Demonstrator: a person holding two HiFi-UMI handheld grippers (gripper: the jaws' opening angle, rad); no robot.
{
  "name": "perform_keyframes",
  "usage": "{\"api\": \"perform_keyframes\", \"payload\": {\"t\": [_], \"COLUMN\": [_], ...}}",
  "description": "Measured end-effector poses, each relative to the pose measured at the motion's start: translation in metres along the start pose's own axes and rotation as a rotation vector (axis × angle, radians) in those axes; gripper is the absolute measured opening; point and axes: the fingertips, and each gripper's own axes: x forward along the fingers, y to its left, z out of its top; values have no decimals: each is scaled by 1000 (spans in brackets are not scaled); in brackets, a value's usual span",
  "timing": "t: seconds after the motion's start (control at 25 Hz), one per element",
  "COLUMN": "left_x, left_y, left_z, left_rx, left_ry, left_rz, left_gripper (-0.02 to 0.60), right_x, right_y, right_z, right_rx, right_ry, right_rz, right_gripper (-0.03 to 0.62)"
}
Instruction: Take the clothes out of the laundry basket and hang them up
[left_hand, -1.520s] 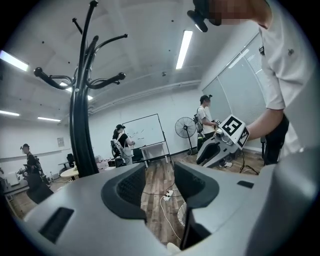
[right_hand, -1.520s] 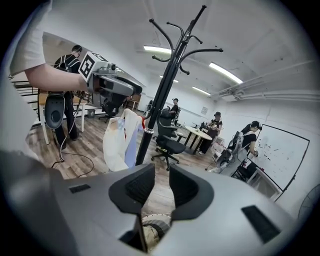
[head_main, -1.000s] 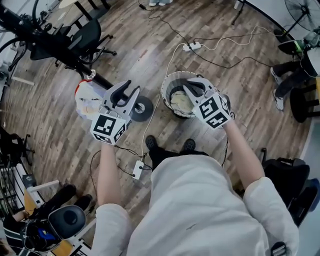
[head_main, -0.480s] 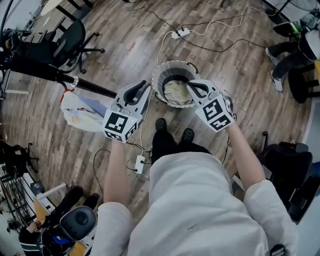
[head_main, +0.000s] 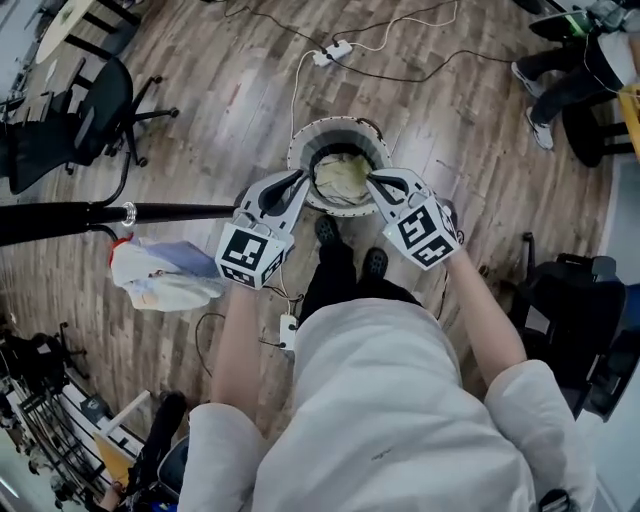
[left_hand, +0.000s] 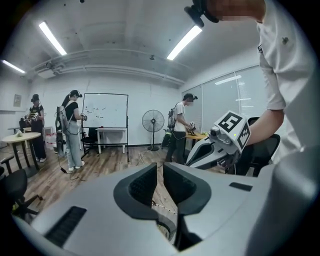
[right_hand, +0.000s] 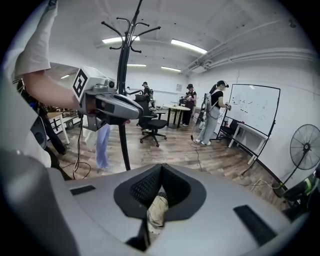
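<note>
Claws in head view: left claw (head_main: 297, 181) at slim gap, jaws just closing, empty; right claw (head_main: 373, 181) shut. Both tips at laundry basket (head_main: 300, 150) rim, cream clothes (head_main: 342, 178) betw. them, just below. Left gripper view: nothing betw. jaws. Right gripper view: jaws together, clothes beneath.

The laundry basket (head_main: 335, 124) stands open on top; a black pole (head_main: 170, 212) bars the space left of it.

the right gripper (right_hand: 162, 167) has its jaws together at the tips. a beige cloth (right_hand: 157, 210) shows in the gap just below them; if it is pinched, i cannot tell. beyond stand a black coat stand (right_hand: 121, 100), an office chair (right_hand: 151, 127), a whiteboard (right_hand: 255, 107) and a fan (right_hand: 305, 147).
</note>
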Motion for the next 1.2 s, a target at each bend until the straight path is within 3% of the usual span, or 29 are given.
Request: {"api": "perform_keyframes", "payload": {"t": [0.24, 0.56, 1.04, 1.2], "left_x": [36, 71, 101, 112], "left_y": [21, 38, 36, 32], "left_z": [-32, -90, -197, -230], "left_rx": [-34, -116, -255, -317], "left_ry": [60, 154, 305, 330], "left_rz": [-104, -183, -162, -137], "left_gripper": [38, 40, 38, 38], "right_x": [28, 58, 116, 149], "right_y": [-15, -9, -8, 2], "right_z": [-18, -65, -149, -181], "right_rx": [90, 197, 262, 229], "right_ry": [71, 172, 327, 380], "right_rz": [-40, -72, -29, -8], "right_gripper": [6, 6, 6, 6]}}
